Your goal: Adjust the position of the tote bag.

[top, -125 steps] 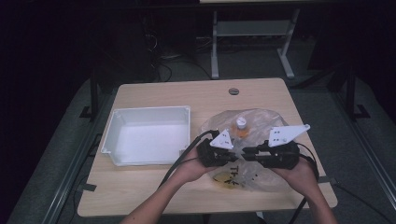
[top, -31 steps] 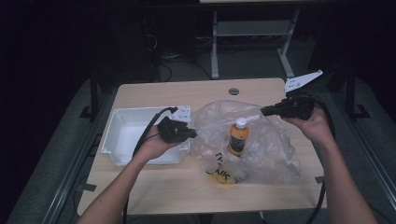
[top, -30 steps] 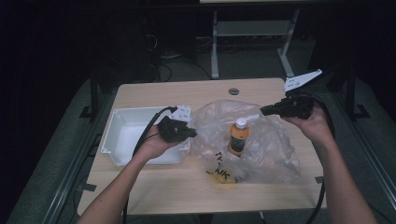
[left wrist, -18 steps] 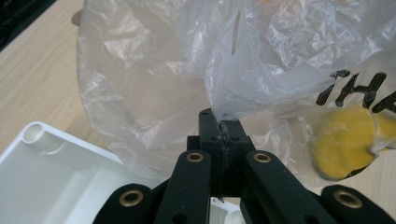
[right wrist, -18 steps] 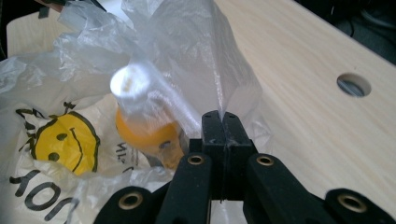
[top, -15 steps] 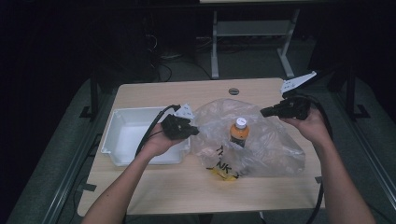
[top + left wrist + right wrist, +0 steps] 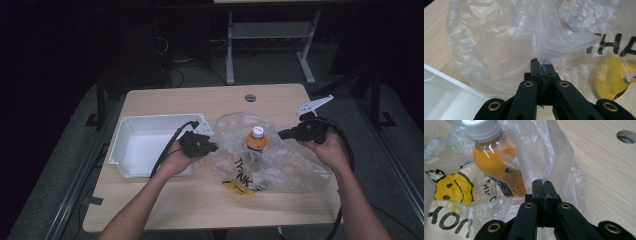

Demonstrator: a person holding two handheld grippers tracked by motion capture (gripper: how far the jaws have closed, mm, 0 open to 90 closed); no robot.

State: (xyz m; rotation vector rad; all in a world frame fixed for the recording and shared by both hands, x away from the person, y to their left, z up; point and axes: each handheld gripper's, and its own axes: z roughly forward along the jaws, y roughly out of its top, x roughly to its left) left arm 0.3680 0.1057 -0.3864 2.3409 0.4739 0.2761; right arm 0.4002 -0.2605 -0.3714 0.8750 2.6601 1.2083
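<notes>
At the table's middle, the left gripper (image 7: 541,65) and right gripper (image 7: 543,185), jaws pinched on opposite edges of a clear smiley-printed plastic bag (image 7: 280,160), spread it around an upright orange drink bottle (image 7: 255,144); removing the bag remains.

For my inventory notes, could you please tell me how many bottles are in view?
1. The orange drink bottle stands upright inside the clear plastic bag at mid-table; the crumpled bag could hide something smaller.

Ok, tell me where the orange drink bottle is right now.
In the high view the bottle stands upright inside the clear plastic bag, right of the white tray, between the left gripper and the right gripper.
</notes>
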